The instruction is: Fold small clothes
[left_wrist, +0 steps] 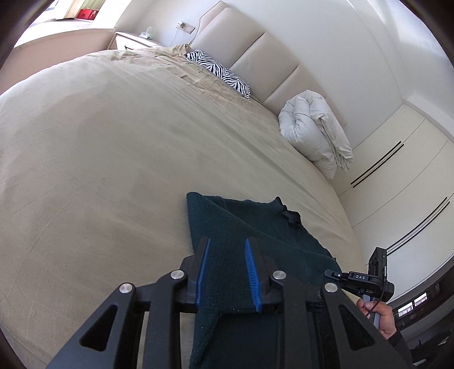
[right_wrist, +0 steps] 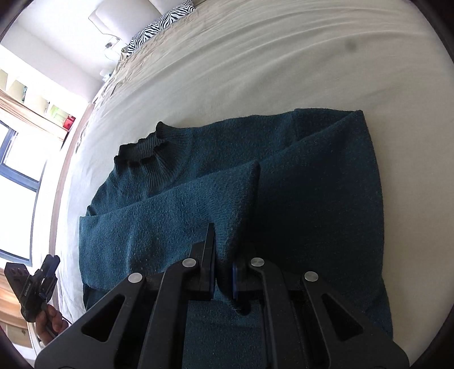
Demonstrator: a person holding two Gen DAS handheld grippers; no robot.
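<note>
A dark teal knit sweater (left_wrist: 255, 227) (right_wrist: 312, 198) lies partly folded on the beige bed (left_wrist: 113, 170) (right_wrist: 255, 56), its ribbed collar (right_wrist: 142, 147) toward the headboard. My right gripper (right_wrist: 224, 255) is shut on a raised fold of the sweater, which tents up between its pads. My left gripper (left_wrist: 227, 241) sits at the sweater's left edge with thick knit filling the narrow gap between its blue pads. Each gripper also shows small in the other view, held by a hand: the right gripper (left_wrist: 329, 274) at the sweater's near right corner, the left gripper (right_wrist: 51, 262) beside its left edge.
A zebra-print pillow (left_wrist: 224, 73) (right_wrist: 159, 25) and a rolled white duvet (left_wrist: 312, 130) lie against the padded headboard (left_wrist: 255, 56). A nightstand (left_wrist: 133, 41) stands beyond the bed's far corner. White wardrobe doors (left_wrist: 397, 184) run along the right, and a window (right_wrist: 17, 170) is at the left.
</note>
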